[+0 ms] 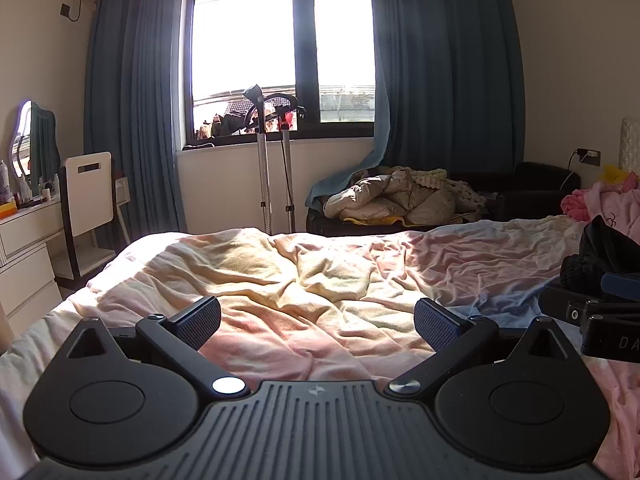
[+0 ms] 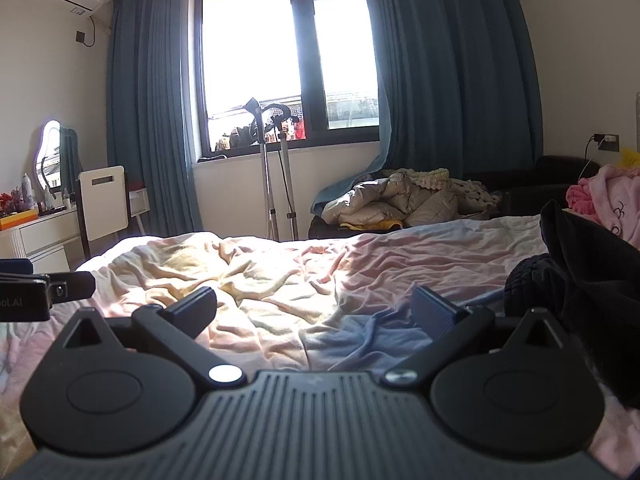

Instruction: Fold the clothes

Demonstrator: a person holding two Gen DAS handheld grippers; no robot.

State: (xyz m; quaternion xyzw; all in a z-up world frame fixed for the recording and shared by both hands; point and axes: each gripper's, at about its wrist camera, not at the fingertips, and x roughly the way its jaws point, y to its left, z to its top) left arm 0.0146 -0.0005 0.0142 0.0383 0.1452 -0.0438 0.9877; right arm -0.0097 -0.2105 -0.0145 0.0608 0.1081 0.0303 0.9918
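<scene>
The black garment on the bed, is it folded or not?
Not folded: the black garment lies bunched in a heap at the right of the bed.

Sunlit bedroom: bright window (image 1: pixel 282 52), blue curtains (image 1: pixel 444 64), rumpled bed (image 1: pixel 304 280), perhaps a dresser (image 1: pixel 28 240) at left.

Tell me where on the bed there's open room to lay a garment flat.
The wrinkled bedsheet is free across its middle and left, from the left gripper out to the far edge. The right side is crowded: the black clothing lies there beside the right gripper, with pink bedding behind.
</scene>
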